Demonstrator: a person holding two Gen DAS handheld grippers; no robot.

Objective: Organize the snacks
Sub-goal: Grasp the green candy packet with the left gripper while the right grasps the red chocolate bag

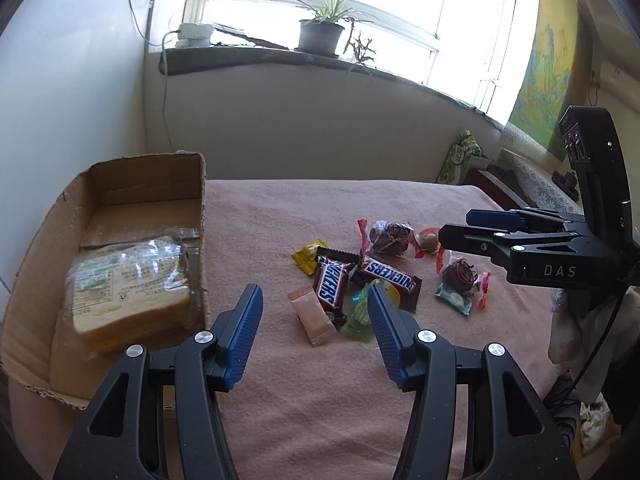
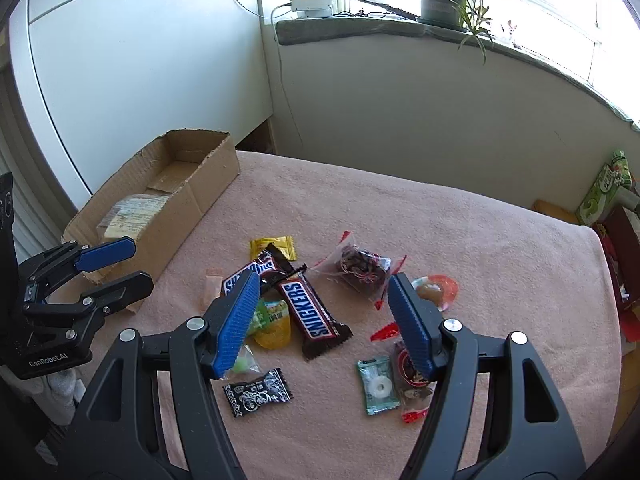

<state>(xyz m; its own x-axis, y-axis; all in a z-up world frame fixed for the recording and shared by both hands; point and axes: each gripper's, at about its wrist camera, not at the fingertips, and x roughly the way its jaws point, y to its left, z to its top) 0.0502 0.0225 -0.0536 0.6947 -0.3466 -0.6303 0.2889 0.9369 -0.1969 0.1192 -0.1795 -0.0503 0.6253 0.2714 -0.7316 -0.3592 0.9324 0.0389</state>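
The left gripper is hovering with its blue pads spread wide and nothing between them, and the right gripper is likewise hanging open and empty over the pile. Directly ahead of the right tongs' gap a Snickers bar is lying flat on the pink cloth, with a second Snickers bar partly tucked behind the left pad. These are looking like the firmest pieces here, light but stiff enough to be pinched across the narrow width at mid-length; the glossy wrapper is likely slick, so the crimped ends are poorer places to take hold. Nearer the tongs, a black candy and a green mint packet are lying flat and thin, probably needing an edge-on nip. Well off to the left, beyond the left gripper, the cardboard box is sitting open with a soft bagged bread loaf inside.
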